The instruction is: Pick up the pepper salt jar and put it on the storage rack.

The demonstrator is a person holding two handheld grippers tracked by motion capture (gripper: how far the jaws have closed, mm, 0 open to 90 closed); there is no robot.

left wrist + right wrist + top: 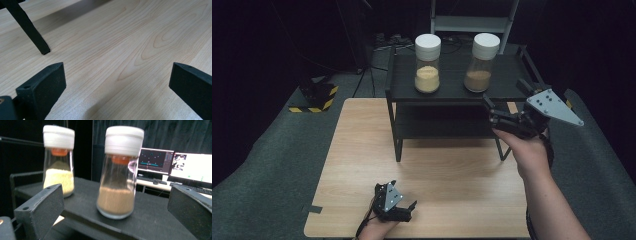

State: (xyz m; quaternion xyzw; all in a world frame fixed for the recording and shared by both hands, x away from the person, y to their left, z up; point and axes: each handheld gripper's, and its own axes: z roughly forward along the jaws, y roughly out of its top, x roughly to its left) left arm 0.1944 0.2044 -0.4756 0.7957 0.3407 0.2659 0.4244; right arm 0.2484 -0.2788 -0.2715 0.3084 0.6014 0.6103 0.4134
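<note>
Right hand-held gripper [504,102] open wide, raised just before brown-filled jar [482,62] on black shelf [452,92], yellow-filled jar [427,63] beside, left hand-held gripper [404,197] open, low over wooden surface [362,150].

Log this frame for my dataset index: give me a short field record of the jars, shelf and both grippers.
scene: wooden table with a black shelf at its far side
jars: yellow jar and brown jar, both upright on the shelf top, white lids on, apart from each other
right gripper: open, raised at the shelf's right end, aimed at the brown jar, not touching it
left gripper: open, low over the table's near edge, holding nothing
background: monitors behind the shelf
</note>
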